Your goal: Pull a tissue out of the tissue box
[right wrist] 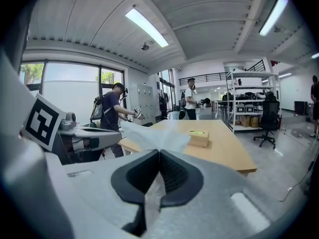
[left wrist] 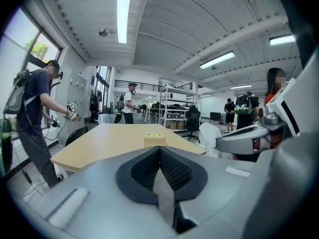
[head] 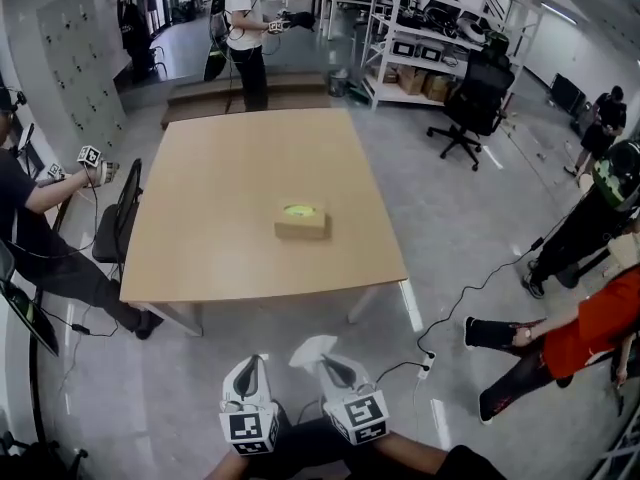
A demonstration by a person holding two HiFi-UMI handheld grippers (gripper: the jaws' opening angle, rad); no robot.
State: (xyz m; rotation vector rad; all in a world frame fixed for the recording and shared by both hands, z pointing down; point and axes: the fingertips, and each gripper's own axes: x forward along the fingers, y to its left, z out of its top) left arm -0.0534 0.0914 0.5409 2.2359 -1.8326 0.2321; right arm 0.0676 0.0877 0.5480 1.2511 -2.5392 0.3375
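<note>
The tan tissue box (head: 302, 220) with a green-rimmed slot stands on the wooden table (head: 220, 228), right of its middle; it also shows ahead as the box (left wrist: 154, 140) and the box (right wrist: 199, 137). Both grippers hang off the table's near edge, well short of the box. My right gripper (head: 326, 361) (right wrist: 159, 151) is shut on a white tissue (head: 311, 348) (right wrist: 154, 135), which fans out past the jaw tips. From the left gripper view that tissue (left wrist: 211, 135) hangs at the right. My left gripper (head: 256, 362) (left wrist: 159, 149) is shut with nothing in it.
A person (head: 25, 213) with grippers stands at the table's left beside a black chair (head: 122, 218). Another person (head: 245, 28) stands beyond the far end. People (head: 590, 328) sit or stand at the right. A cable and power strip (head: 425, 366) lie on the floor.
</note>
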